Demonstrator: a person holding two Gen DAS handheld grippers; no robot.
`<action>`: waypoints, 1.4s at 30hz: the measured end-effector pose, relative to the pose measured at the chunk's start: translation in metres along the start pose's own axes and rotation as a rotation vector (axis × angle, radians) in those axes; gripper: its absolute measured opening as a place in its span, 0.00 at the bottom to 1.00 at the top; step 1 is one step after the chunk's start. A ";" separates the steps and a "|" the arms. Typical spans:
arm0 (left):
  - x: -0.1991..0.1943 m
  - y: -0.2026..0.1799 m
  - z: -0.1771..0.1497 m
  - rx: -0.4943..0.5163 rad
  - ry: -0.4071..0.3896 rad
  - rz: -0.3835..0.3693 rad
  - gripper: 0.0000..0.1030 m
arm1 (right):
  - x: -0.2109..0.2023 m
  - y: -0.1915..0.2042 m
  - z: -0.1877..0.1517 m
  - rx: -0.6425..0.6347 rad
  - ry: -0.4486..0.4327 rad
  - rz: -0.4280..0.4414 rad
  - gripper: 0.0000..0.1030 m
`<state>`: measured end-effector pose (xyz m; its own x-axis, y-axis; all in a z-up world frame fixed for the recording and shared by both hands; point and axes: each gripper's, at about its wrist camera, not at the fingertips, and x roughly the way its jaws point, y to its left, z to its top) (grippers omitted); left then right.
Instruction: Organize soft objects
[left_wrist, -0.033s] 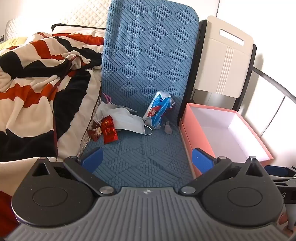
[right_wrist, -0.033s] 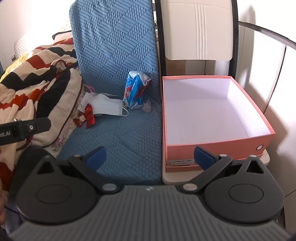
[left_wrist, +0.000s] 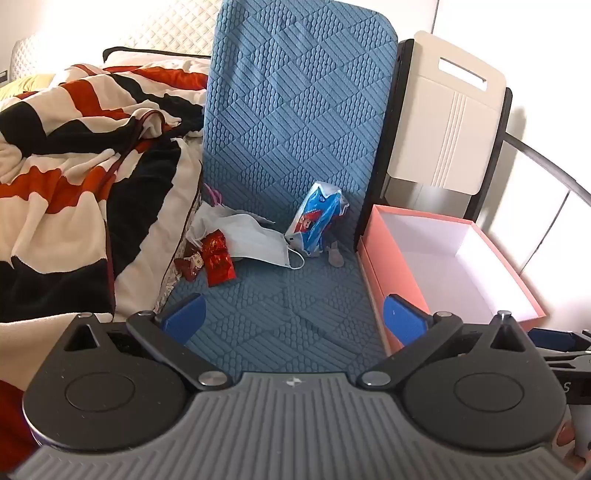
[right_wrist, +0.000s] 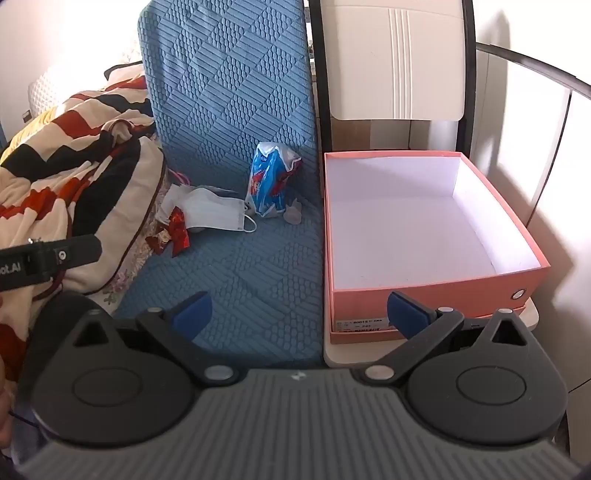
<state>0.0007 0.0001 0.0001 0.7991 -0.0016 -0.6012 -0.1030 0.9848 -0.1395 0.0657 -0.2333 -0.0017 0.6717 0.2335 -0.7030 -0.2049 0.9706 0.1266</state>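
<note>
Nothing is judged to be sorted yet: the pink box (right_wrist: 436, 229), at the right of the frame, is seen empty. The face mask (left_wrist: 255, 240), blue packet (left_wrist: 317, 218) and red wrappers (left_wrist: 216, 256) lie clustered on the blue mat (left_wrist: 280, 314), at centre left. The left gripper (left_wrist: 291, 319) and right gripper (right_wrist: 299, 314) are held back, fingers spread wide, nothing grasped.

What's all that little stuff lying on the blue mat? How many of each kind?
Face mask: 1
Blue snack packet: 1
Red foil wrappers: 2, maybe more; they overlap
Small grey scrap: 1
Total: about 5; white bits behind the mask are unclear.
</note>
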 end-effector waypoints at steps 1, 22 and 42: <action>0.000 0.000 0.000 -0.001 -0.001 0.001 1.00 | 0.000 0.000 0.000 -0.001 -0.002 0.002 1.00; -0.001 0.001 0.004 -0.016 0.004 0.010 1.00 | 0.005 -0.004 0.001 0.028 0.012 -0.018 1.00; 0.002 -0.003 0.001 0.002 0.003 0.007 1.00 | 0.007 -0.005 -0.004 0.023 0.034 -0.012 1.00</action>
<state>0.0029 -0.0026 0.0002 0.7963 0.0045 -0.6049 -0.1075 0.9851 -0.1342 0.0688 -0.2364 -0.0102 0.6494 0.2204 -0.7278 -0.1806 0.9744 0.1339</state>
